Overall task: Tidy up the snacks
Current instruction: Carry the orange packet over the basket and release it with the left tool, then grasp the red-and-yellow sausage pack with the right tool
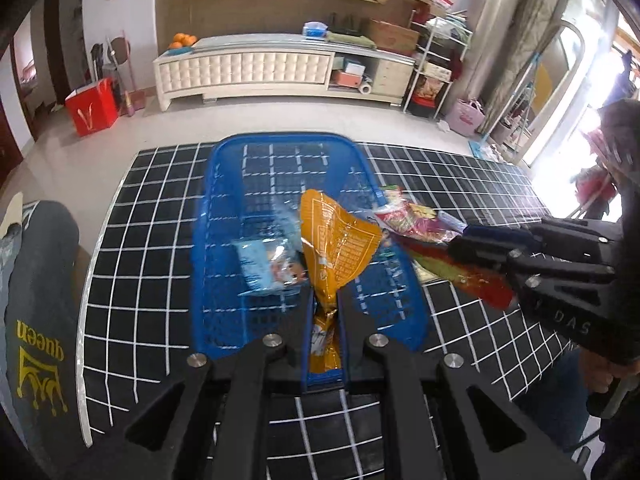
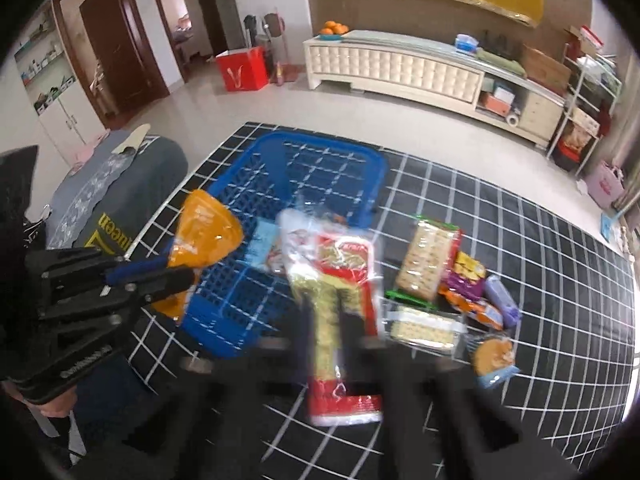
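We see our left gripper [image 1: 325, 300] pinching the lower end of an orange snack bag [image 1: 338, 248], which stands up over the near half of the blue basket [image 1: 224, 184]. A light blue packet [image 1: 264, 266] lies on the basket floor, just left of the orange bag.

Our right gripper [image 2: 325, 312] is pressed onto a red and clear noodle pack [image 2: 340, 300] — blurred in its own view — held over the basket's right rim.

The basket sits on a black mat with white grid lines [image 2: 520, 240] that covers the bench. To the right of the basket on the mat lies a loose cluster of snacks: a green-edged cracker pack [image 2: 426, 264], a second clear cracker pack [image 2: 424, 326] near it, a purple packet [image 2: 502, 300] and a round biscuit pack [image 2: 494, 356] — touching or just beside one another.
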A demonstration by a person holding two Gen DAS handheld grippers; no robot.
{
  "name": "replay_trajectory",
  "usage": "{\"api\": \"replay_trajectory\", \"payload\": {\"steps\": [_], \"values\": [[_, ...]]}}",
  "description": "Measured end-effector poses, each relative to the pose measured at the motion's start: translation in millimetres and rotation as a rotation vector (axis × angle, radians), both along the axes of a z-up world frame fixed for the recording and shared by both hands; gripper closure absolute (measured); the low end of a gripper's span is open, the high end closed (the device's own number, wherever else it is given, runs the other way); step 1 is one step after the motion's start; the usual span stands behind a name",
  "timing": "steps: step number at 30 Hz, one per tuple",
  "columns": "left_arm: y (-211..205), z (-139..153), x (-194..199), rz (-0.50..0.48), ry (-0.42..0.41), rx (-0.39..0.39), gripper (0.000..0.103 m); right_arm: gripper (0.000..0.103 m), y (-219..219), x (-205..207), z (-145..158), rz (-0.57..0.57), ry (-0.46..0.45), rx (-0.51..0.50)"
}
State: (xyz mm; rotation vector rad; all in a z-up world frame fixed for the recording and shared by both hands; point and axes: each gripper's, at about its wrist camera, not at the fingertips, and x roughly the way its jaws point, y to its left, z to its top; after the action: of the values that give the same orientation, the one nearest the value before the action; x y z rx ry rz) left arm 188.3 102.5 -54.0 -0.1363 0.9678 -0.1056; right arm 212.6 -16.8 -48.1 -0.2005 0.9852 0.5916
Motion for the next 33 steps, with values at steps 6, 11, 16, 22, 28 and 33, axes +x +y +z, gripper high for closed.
{"api": "replay_trajectory", "payload": {"steps": [6,11,16,22,28,33], "values": [[16.6,-14.2,4.8,0.009,0.034,-0.021,0.093,0.099,29.3,-2.9,-5.5,0.043,0.003,-0.021],[22.6,-21.2,9.6,0.007,0.052,-0.037,0.089,0.099,42.8,-0.1,-14.6,0.058,0.022,-0.038],[23.2,-25.2,10.9,-0.001,0.055,-0.029,0.082,0.099,49.1,3.3,-30.0,0.066,0.064,-0.055],[22.2,-34.5,13.2,-0.003,0.091,-0.023,0.063,0.099,51.8,6.9,-41.4,0.065,0.107,-0.039],[18.6,-34.6,8.0,-0.013,0.080,0.031,0.046,0.095,49.9,4.3,-38.7,0.072,0.122,-0.017],[19.9,-28.1,4.2,-0.004,0.067,0.034,0.046,0.051,37.3,2.6,-29.9,0.038,0.081,-0.026]]}}
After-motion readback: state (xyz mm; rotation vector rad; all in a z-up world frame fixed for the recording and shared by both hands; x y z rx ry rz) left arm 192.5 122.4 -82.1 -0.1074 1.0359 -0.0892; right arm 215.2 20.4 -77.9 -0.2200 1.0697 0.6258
